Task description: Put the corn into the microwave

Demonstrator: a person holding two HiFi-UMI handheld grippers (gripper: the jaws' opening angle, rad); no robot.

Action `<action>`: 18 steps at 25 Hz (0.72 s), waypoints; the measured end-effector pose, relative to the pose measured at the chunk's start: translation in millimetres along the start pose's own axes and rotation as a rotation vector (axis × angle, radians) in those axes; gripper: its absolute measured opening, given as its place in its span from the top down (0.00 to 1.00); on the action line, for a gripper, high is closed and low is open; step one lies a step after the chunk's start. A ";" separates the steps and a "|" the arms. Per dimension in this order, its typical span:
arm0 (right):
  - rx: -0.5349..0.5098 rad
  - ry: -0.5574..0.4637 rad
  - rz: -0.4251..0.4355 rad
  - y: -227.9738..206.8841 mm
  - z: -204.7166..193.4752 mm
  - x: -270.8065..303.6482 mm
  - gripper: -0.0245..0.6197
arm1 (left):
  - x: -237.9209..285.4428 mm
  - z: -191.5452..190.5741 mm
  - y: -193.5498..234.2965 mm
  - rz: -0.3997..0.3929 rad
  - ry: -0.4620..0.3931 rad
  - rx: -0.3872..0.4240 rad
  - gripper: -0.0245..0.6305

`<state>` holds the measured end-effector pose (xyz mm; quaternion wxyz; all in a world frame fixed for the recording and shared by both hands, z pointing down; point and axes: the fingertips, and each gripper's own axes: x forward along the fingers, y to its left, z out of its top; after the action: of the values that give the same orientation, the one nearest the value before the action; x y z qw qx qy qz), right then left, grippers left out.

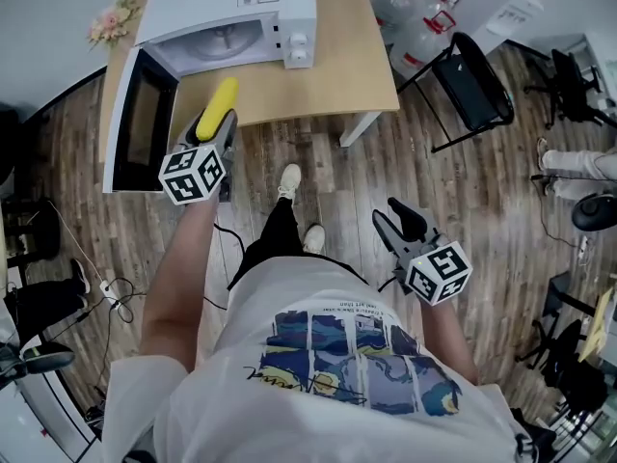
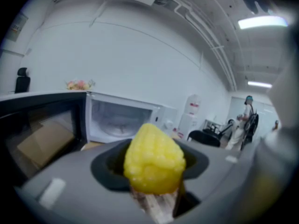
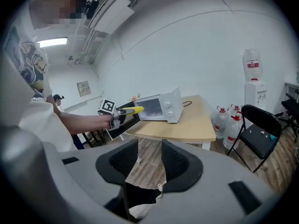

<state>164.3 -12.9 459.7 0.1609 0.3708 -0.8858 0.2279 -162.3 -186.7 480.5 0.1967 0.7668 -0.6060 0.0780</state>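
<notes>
The yellow corn sticks out forward from my left gripper, which is shut on its lower end. It hovers over the table's front edge, just before the open cavity of the white microwave. The microwave door hangs wide open to the left. In the left gripper view the corn fills the middle, with the microwave's cavity straight beyond it. My right gripper hangs low over the floor, open and with nothing between its fingers. From there the corn shows small beside the microwave.
The microwave stands on a light wooden table. A black folding chair and water bottles are to the right. Flowers lie at the table's far left corner. Cables lie on the floor left. A person stands far back.
</notes>
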 end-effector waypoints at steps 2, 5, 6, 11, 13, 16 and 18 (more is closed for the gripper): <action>-0.001 0.000 -0.021 -11.1 4.9 0.7 0.73 | 21.1 3.6 8.1 0.011 0.003 0.004 0.58; 0.015 -0.008 -0.082 -33.1 14.5 -2.1 0.73 | 54.5 7.5 19.2 0.025 0.006 0.004 0.58; 0.023 -0.011 -0.103 -40.2 18.5 -2.8 0.74 | 65.5 8.6 23.6 0.030 0.009 0.006 0.58; 0.022 -0.002 -0.164 -66.3 40.5 4.9 0.74 | 117.1 12.5 44.7 0.058 0.028 0.010 0.58; 0.018 0.004 -0.177 -75.5 50.5 13.9 0.74 | 138.0 13.2 52.5 0.065 0.037 0.008 0.58; 0.018 0.008 -0.190 -84.0 65.8 29.1 0.74 | 166.6 15.6 62.3 0.068 0.051 0.010 0.58; 0.015 0.014 -0.192 -86.2 75.0 40.3 0.74 | 184.1 17.5 67.6 0.066 0.063 0.021 0.58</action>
<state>191.4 -129.2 439.2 0.1851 0.4537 -0.8433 0.2207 -182.6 -371.8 544.5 0.2048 0.7455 -0.6238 0.1149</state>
